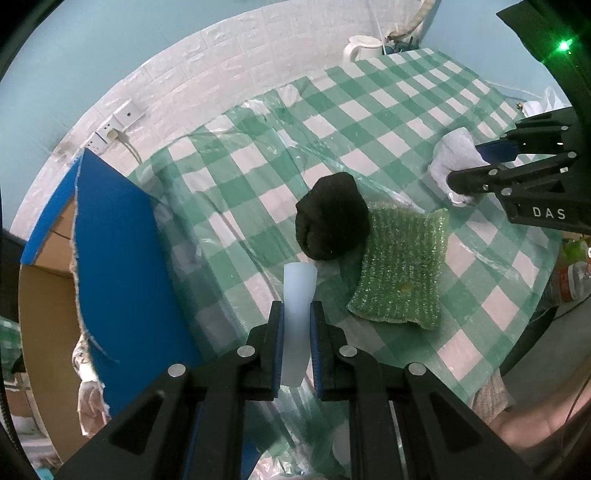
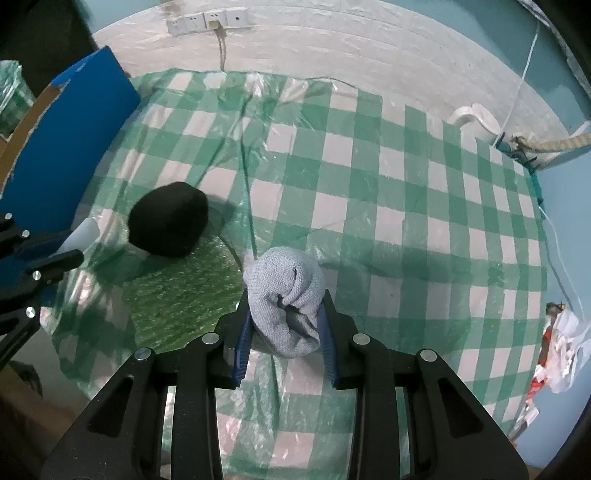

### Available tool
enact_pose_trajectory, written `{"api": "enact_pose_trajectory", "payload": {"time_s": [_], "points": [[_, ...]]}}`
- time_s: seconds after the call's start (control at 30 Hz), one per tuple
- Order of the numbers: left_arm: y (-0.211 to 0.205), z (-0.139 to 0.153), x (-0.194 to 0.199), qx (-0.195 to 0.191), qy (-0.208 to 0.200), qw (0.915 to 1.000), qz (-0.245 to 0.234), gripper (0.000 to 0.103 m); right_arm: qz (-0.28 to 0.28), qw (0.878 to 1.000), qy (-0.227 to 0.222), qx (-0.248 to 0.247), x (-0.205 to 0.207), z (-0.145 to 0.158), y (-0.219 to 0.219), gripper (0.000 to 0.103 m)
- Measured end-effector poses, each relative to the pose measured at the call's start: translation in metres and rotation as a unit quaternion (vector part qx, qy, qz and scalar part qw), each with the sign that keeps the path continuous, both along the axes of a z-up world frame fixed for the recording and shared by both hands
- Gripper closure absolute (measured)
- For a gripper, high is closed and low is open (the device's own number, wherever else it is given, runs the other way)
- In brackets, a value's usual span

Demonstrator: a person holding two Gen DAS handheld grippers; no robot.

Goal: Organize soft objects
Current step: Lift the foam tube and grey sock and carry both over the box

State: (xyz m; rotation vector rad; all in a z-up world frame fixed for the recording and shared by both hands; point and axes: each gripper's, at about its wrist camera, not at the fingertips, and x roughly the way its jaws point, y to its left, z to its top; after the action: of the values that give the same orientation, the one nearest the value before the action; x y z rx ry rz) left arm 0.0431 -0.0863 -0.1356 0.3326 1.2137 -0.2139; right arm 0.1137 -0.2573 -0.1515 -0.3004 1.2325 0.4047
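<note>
My left gripper (image 1: 297, 312) is shut on a pale white foam piece (image 1: 298, 306), held above the checked table. Just beyond it a black sock ball (image 1: 332, 218) rests on the near corner of a green glittery sponge cloth (image 1: 402, 266). My right gripper (image 2: 286, 306) is shut on a rolled light grey sock (image 2: 286, 295), held above the table just right of the green cloth (image 2: 177, 295). The black ball (image 2: 168, 219) lies to its left. The right gripper also shows in the left wrist view (image 1: 469, 173), with the sock (image 1: 456, 158) in it. The left gripper shows in the right wrist view (image 2: 72, 243), holding the foam piece (image 2: 83, 232).
A green-and-white checked tablecloth (image 1: 388, 110) under clear plastic covers the table. A blue-faced cardboard box (image 1: 118, 240) stands at the left edge. A white kettle (image 2: 476, 118) sits at the far right corner. Wall sockets (image 2: 207, 20) with a cable lie behind.
</note>
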Motion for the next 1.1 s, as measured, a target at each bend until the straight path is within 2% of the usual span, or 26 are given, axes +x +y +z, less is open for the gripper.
{"api": "enact_pose_trajectory", "payload": {"time_s": [0.4, 1.1], "points": [[0.008, 0.022, -0.006, -0.003, -0.02, 0.9997, 0.01, 0.09, 0.017, 1.0, -0.021, 0.015, -0.015, 0.033, 0.008, 0.072], [0.019, 0.06, -0.024, 0.001, -0.068, 0.9977, 0.001, 0.09, 0.059, 0.996, -0.051, 0.035, -0.041, 0.08, 0.038, 0.072]]}}
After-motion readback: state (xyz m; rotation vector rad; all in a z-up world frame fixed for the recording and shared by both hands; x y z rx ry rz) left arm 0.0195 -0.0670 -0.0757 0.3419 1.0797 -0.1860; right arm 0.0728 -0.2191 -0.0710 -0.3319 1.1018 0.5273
